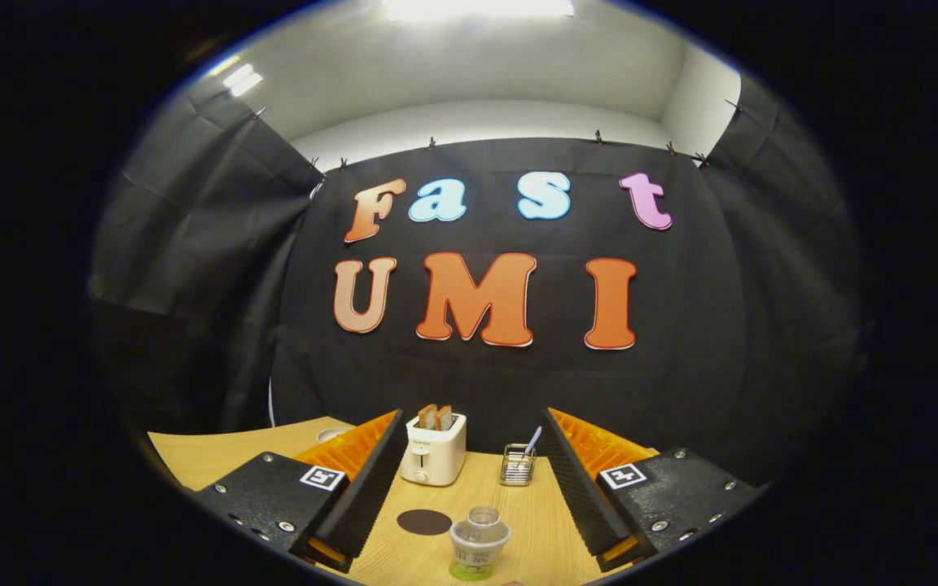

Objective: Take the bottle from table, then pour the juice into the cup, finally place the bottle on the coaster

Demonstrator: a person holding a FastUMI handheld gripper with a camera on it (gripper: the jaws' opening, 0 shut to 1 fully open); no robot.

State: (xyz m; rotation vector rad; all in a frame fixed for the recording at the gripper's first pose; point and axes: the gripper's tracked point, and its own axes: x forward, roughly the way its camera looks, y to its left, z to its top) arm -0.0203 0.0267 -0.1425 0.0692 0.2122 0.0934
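A clear bottle point(479, 539) with a green label stands upright on the wooden table point(518, 521), seen from above. It sits low between my two fingers, near their bases, and touches neither. My gripper point(473, 413) is open wide and holds nothing. A dark round coaster point(424, 522) lies flat on the table just left of the bottle, beside the left finger. A pale round rim point(330, 434) peeks out behind the left finger; I cannot tell whether it is the cup.
A white toaster point(435, 449) with two slices of toast in it stands at the back of the table against the black cloth wall. To its right is a small wire basket point(518, 465) holding a utensil.
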